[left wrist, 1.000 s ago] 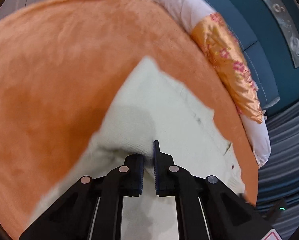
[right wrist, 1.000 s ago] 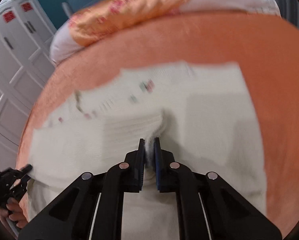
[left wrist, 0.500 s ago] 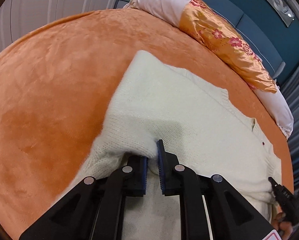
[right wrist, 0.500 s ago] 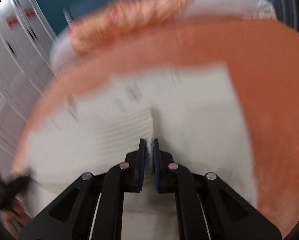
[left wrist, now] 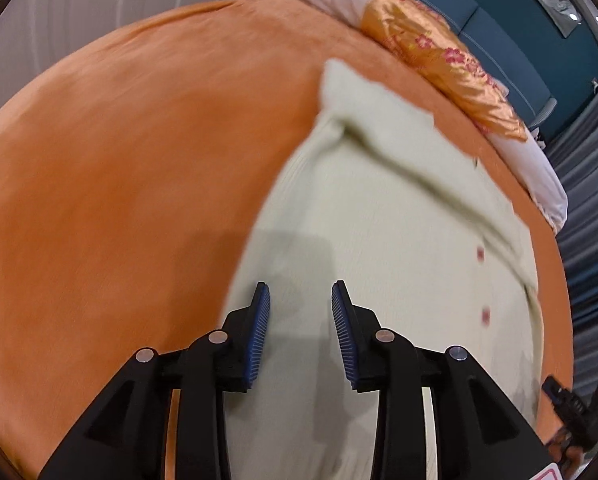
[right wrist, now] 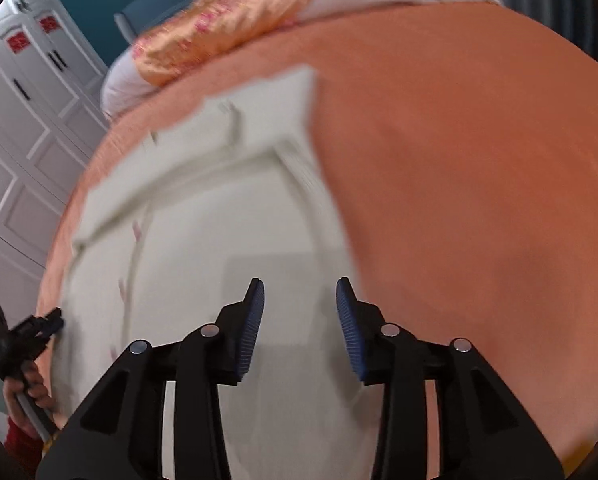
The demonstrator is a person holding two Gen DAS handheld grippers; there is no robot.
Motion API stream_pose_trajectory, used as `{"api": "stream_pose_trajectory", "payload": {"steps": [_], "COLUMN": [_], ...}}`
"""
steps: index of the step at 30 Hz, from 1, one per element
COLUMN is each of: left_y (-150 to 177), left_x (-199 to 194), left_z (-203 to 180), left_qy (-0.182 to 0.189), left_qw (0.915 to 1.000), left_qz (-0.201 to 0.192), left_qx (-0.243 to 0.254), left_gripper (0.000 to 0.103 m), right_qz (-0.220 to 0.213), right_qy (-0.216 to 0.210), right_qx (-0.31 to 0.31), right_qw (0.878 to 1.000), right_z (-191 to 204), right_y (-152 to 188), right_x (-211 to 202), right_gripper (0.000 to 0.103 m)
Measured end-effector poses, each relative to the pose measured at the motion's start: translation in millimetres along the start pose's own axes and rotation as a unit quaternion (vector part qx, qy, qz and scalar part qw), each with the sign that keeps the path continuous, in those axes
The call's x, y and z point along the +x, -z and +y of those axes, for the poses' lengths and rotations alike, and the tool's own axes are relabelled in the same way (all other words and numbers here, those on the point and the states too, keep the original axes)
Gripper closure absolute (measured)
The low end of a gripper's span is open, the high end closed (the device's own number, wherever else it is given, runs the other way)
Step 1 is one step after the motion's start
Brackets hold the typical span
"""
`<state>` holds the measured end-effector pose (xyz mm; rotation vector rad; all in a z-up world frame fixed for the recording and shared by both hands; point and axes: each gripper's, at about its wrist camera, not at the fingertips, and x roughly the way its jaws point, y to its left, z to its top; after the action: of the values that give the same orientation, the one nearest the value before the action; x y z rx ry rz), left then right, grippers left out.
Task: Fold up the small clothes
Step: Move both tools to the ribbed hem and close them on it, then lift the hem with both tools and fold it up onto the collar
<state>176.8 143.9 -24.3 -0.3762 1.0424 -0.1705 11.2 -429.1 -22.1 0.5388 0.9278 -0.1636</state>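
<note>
A cream cardigan [left wrist: 399, 240] lies spread on the orange bed [left wrist: 139, 160], freed from both tools.

Half a second earlier each tool pinched its knit; now the left tool [left wrist: 300, 294] and right tool [right wrist: 299, 290] gape wide, holding nothing, poised just above the garment's near edge, a sleeve folded across its far end.

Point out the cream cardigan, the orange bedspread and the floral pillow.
cream cardigan [left wrist: 399, 240]: left wrist view, flat front panel.
orange bedspread [left wrist: 139, 160]: left wrist view, bare area left of the cardigan.
floral pillow [left wrist: 439, 48]: left wrist view, satin flowered cover.
</note>
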Motion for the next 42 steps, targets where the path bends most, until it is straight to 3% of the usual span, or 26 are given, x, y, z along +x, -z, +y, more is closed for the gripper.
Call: {"api": "stream_pose_trajectory", "payload": {"steps": [5,7,14,19,23,25,28,29,30,31,37,42], "left_y": [48,60,76,81,78,76,72,71,69,69,70,92], "left_x": [-36,-45,-65,-51,-43,-41,-42,-42,-43,-46,-91,-126], "left_z": [14,14,21,30,26,24,20,17,13,10,-1,-11], "left_qy": [0.012,0.012,0.012,0.022,0.024,0.029,0.052,0.057,0.055,0.048,0.04,0.019], "left_qw": [0.9995,0.9995,0.9979,0.9956,0.9961,0.9961,0.9952,0.9953,0.9962,0.9972,0.9992,0.9981], "left_qz": [0.023,0.02,-0.005,0.012,0.01,0.011,0.02,0.025,0.028,0.028,-0.007,0.016], "left_qx": [-0.019,-0.022,-0.064,-0.09,-0.084,-0.083,-0.081,-0.074,-0.062,-0.049,-0.007,0.056], "left_gripper": [0.07,0.068,0.053,0.051,0.051,0.051,0.057,0.068,0.089,0.095,0.096,0.096], "right_qz": [0.046,0.056,0.039,0.018,0.014,0.014,0.021,0.022,0.021,0.013,-0.02,0.01], "right_qy": [-0.02,-0.033,-0.061,-0.088,-0.097,-0.105,-0.101,-0.1,-0.1,-0.098,-0.086,-0.061], "right_qx": [0.031,0.044,0.073,0.117,0.132,0.137,0.134,0.131,0.128,0.127,0.057,-0.005], "right_qw": [0.998,0.997,0.995,0.989,0.986,0.985,0.986,0.986,0.986,0.987,0.994,0.998], "right_z": [-22,-22,-7,-10,-10,-9,-7,-6,-5,-5,13,11], "right_y": [69,86,92,90,84,79,74,73,71,70,66,81], "right_x": [-33,-34,-22,-16,-13,-11,-7,-7,-8,-12,-55,-85], "right_gripper": [0.052,0.052,0.044,0.034,0.034,0.038,0.069,0.092,0.095,0.095,0.097,0.097]}}
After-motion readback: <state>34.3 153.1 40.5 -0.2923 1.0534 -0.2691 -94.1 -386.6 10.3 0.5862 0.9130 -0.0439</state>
